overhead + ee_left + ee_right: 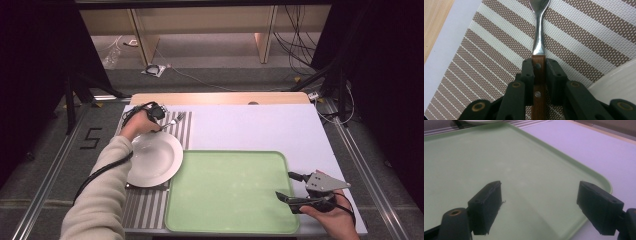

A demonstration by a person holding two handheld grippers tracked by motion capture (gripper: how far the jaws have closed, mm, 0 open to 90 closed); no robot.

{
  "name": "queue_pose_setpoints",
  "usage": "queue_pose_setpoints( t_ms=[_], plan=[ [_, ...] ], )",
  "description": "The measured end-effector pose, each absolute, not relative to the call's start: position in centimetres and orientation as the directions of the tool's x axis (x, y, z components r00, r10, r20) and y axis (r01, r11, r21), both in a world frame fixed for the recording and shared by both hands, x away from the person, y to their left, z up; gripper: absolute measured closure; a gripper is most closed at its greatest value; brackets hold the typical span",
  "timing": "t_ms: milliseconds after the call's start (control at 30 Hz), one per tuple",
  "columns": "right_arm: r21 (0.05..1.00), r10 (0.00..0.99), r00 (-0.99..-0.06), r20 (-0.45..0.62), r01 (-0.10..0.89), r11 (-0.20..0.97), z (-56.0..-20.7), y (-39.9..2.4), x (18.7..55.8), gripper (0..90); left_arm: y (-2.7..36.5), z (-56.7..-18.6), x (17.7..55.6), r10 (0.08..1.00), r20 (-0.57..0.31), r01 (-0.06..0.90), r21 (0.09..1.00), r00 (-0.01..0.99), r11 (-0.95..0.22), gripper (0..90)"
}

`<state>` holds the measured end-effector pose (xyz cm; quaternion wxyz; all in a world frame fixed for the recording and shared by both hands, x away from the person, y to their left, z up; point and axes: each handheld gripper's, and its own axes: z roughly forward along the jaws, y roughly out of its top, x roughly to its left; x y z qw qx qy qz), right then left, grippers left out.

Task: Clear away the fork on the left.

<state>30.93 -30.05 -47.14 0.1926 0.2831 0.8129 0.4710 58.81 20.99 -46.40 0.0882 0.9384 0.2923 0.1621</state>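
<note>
Striped mat (150, 200) on the desk (250, 125) carries the fork (539, 37) beside the plate (155, 159); left claw (539, 75) pinches its wooden handle; right claw (541, 207) hangs spread over the tray (225, 195); grasp step judged done; next, a level lift.

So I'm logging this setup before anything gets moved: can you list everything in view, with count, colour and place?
fork: one, steel with brown wooden handle, on the placemat beyond the plate
plate: one, white, on the placemat
placemat: one, brown and white stripes, table's left side
tray: one, pale green, right of the plate
table: one, white top
left gripper: one, black, shut on the fork's handle
right gripper: one, black, jaws open at the tray's right edge
</note>
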Motion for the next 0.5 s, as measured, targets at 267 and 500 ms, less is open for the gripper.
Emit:
queue_pose_setpoints(
  t_ms=[267, 500],
  plan=[
    [0.879, 0.642, -0.765, -0.047, 0.274, 0.391, -47.16, -30.04, 30.97, 21.1, 21.21, -46.41, 58.68, 0.603, 0.252, 0.536, 0.288, 0.757, -0.793, 77.2],
    [0.878, 0.642, -0.766, -0.047, 0.275, 0.392, -47.15, -30.01, 30.94, 21.1, 21.53, -46.22, 58.54, 0.642, 0.266, 0.565, 0.316, 0.719, -0.762, 77.3]
  ],
)
